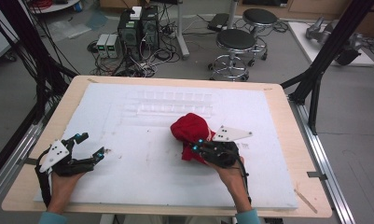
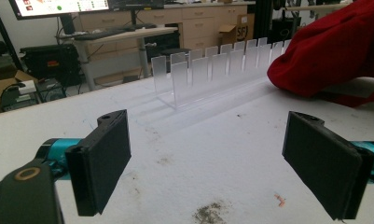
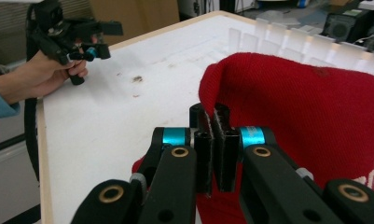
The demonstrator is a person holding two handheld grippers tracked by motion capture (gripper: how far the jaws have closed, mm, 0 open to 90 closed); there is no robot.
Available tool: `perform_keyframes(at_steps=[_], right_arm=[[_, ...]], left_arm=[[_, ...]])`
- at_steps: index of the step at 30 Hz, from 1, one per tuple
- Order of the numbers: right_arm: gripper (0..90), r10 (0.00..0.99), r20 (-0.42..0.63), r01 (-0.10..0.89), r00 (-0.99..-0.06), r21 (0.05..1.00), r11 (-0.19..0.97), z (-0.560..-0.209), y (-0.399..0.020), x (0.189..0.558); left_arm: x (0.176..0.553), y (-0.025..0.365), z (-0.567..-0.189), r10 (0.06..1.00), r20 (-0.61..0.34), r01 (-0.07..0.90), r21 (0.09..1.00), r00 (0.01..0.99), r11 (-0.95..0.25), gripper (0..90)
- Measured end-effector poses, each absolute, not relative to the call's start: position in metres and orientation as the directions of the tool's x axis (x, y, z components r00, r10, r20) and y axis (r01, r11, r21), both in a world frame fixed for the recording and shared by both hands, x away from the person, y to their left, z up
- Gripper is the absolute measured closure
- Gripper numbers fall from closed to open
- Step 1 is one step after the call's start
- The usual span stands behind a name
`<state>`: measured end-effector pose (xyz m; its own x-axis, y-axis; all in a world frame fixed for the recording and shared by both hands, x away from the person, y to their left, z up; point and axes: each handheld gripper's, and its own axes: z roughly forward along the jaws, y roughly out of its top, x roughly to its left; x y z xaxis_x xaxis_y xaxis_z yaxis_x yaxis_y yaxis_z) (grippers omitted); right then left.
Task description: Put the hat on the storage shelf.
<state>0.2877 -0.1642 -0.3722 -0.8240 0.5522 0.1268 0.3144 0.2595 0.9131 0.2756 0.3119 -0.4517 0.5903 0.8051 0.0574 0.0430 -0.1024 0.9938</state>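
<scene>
A red knit hat (image 1: 190, 129) lies bunched near the middle of the white foam board (image 1: 152, 158). My right gripper (image 1: 197, 145) is shut on the hat's near edge; in the right gripper view the hat (image 3: 306, 112) rises as a fold pinched between the black pads (image 3: 224, 140). My left gripper (image 1: 90, 145) stands open at the board's left, well apart from the hat, nothing between its pads (image 2: 105, 163). In the left gripper view the hat (image 2: 334, 51) sits at the upper right. The left gripper (image 3: 89, 42) is also seen across the board in the right gripper view.
A clear acrylic rack (image 1: 170, 103) with several upright dividers stands on the board behind the hat, also seen as the rack (image 2: 208, 70). The wooden table edge (image 1: 287, 116) frames the board. Stools (image 1: 235, 49) and computers (image 1: 138, 28) stand on the floor beyond.
</scene>
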Motion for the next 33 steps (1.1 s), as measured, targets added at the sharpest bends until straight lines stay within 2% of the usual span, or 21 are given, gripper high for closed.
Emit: perform_keyframes(at_steps=[17,26,31,33], right_arm=[[88.1,0.458,0.125,0.291,-0.88,0.904,0.312,-0.38,-0.111,0.285],[86.8,0.429,0.134,0.3,-0.893,0.889,0.346,-0.388,-0.105,0.284],[78.3,0.394,0.133,0.292,-0.909,0.879,0.376,-0.39,-0.101,0.281],[72.1,0.377,0.119,0.274,-0.918,0.88,0.387,-0.389,-0.099,0.28]], left_arm=[[0.276,0.313,-0.452,0.804,0.055,0.045,0.994,0.592,-0.101,15.4],[0.276,0.313,-0.452,0.805,0.051,0.046,0.994,0.591,-0.097,15.4],[0.276,0.313,-0.452,0.805,0.052,0.046,0.994,0.591,-0.098,15.4],[0.276,0.313,-0.452,0.804,0.053,0.046,0.994,0.592,-0.099,15.4]])
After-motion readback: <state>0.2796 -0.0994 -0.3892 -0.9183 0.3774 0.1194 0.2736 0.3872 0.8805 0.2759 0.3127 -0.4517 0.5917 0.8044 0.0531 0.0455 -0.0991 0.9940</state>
